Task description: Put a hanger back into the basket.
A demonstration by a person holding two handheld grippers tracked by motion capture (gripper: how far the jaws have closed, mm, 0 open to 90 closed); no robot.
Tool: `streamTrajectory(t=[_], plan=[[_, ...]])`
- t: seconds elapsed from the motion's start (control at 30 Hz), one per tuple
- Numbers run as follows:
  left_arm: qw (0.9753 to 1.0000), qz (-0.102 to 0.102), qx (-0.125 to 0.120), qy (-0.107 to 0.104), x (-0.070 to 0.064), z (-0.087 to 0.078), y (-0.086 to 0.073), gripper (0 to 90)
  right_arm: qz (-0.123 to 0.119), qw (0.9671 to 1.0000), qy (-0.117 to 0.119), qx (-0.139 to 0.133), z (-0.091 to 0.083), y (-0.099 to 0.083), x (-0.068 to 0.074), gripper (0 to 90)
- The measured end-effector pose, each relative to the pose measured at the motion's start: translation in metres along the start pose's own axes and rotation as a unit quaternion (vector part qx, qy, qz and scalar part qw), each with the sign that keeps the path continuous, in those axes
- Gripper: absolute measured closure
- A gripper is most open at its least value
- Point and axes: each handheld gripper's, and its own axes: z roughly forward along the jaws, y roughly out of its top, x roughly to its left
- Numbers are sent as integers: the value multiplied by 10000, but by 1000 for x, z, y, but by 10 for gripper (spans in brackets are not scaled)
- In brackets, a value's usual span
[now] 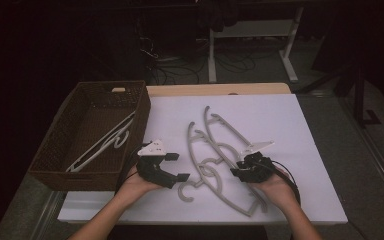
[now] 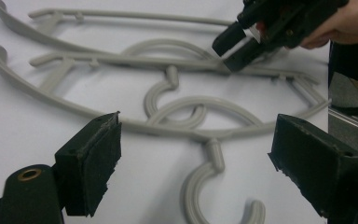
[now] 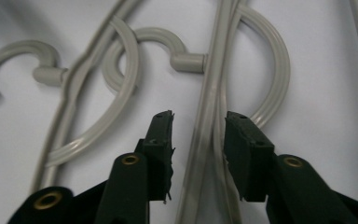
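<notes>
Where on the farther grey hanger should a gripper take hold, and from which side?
Grip the farther grey hanger on its thin straight bar beside the hook, coming from above. The bar lies flat on the table and fits between the right gripper's open jaws, which already straddle it.

left gripper (image 1: 176, 167): black body, white plate on top
right gripper (image 1: 239, 169): black, looping black cable
fingers (image 3: 161, 144): black pads, brass rivets

A dim lab or workshop recording bay

Beyond the far edge of the white-covered surface (image 1: 280, 120), loose cables (image 1: 180, 70) sprawl over a grey floor beside the white metal legs of an adjustable desk frame (image 1: 290, 55); the surroundings are dark.
</notes>
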Motion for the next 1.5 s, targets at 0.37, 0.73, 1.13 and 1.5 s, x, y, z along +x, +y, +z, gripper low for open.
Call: streamTrajectory(t=[0.37,0.73,1.13,1.5], plan=[[9999,-100,38,47,6,6,-7,156,38,10000,-75,53,-5,1,3,718],[9998,-163,70,30,10,8,-10,156,-171,9990,-201,351,12,4,13,720],[9998,-163,100,32,11,10,-11,158,-101,9989,-186,406,13,7,15,720],[9998,-162,108,17,11,11,-11,159,-13,9983,-313,491,22,10,19,800]])
